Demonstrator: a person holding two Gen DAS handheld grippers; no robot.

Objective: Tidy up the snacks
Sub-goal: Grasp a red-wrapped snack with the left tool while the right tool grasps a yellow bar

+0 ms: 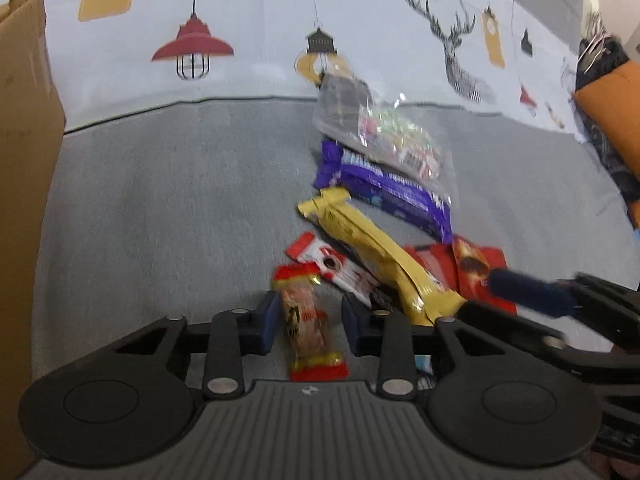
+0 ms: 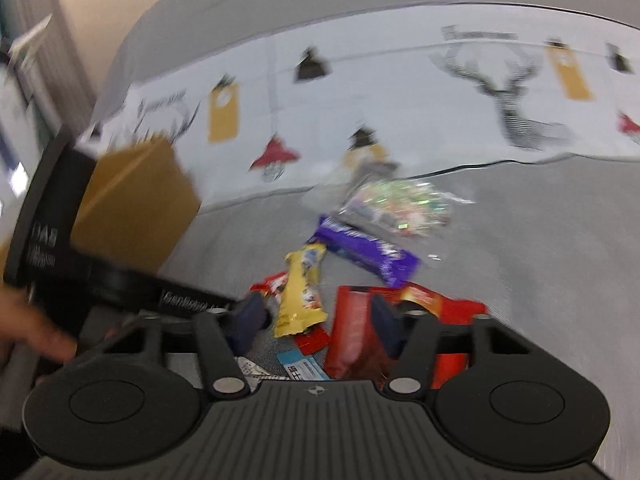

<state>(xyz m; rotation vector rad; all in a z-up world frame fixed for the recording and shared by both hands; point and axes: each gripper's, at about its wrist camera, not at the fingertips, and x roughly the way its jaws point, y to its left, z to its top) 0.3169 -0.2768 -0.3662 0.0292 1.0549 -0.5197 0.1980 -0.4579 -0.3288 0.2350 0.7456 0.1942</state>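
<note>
A heap of snacks lies on a grey sofa seat. In the left wrist view my left gripper [image 1: 310, 320] is open, its fingers either side of a small red and gold snack bar [image 1: 308, 324]. Beyond lie a red and white packet [image 1: 340, 270], a yellow packet [image 1: 380, 256], a purple bar [image 1: 392, 192], a clear candy bag [image 1: 396, 140] and a red packet [image 1: 476, 268]. In the right wrist view my right gripper [image 2: 316, 320] is open over a red packet [image 2: 356, 336], beside the yellow packet [image 2: 302, 292] and below the purple bar [image 2: 368, 252].
A cardboard box [image 1: 24, 160] stands at the left, also in the right wrist view [image 2: 132, 208]. A lamp-and-deer printed cloth [image 1: 260, 40] covers the sofa back. An orange and dark cushion [image 1: 612, 120] sits at the right. The right gripper's finger [image 1: 528, 288] reaches in.
</note>
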